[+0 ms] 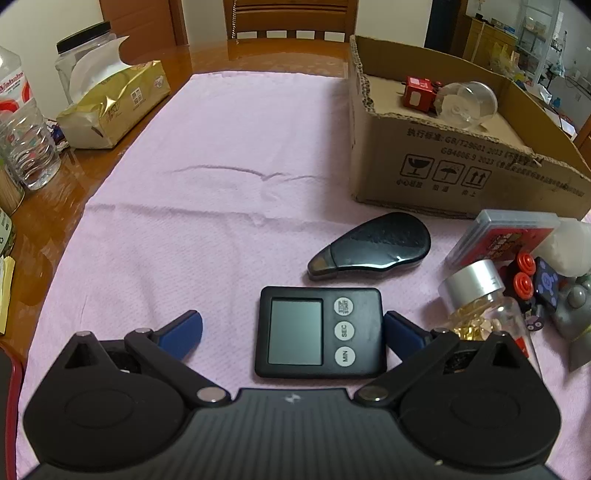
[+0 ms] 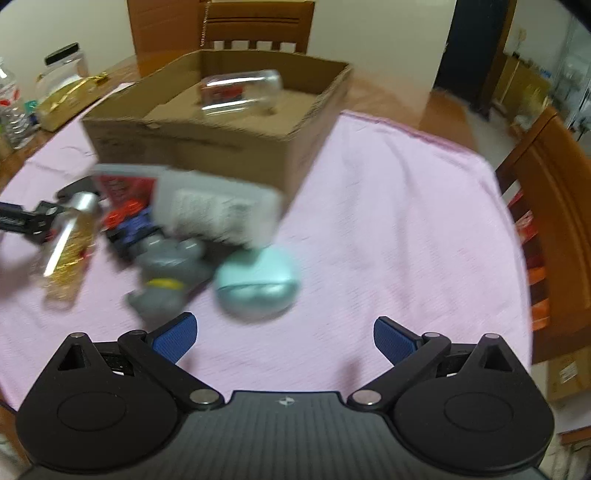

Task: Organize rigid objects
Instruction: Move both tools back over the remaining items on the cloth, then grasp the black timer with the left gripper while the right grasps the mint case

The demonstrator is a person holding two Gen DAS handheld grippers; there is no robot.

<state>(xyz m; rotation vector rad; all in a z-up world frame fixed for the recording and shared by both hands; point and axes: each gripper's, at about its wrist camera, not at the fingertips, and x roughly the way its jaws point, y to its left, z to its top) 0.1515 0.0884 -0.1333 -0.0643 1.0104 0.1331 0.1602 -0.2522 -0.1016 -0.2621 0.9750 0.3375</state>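
My left gripper (image 1: 293, 330) is open, its blue fingers on either side of a black digital timer (image 1: 319, 332) lying flat on the pink cloth; the right finger (image 1: 400, 330) is at the timer's edge. Beyond lie a black teardrop-shaped object (image 1: 373, 245), a gold-filled bottle (image 1: 476, 302), a red card case (image 1: 506, 236) and small toys (image 1: 532, 280). The cardboard box (image 1: 461, 166) holds a red toy (image 1: 419, 92) and a clear jar (image 1: 467, 103). My right gripper (image 2: 284, 336) is open and empty, just short of a mint round case (image 2: 256, 284) and a grey figure (image 2: 166, 273). The right view is blurred.
A tissue pack (image 1: 114, 103), a black-lidded jar (image 1: 79, 55) and a water bottle (image 1: 22, 125) stand at the table's left edge. A wooden chair (image 1: 291, 18) is behind the table, another (image 2: 550, 206) at the right side. The pink cloth (image 2: 399, 221) is bare to the right of the box.
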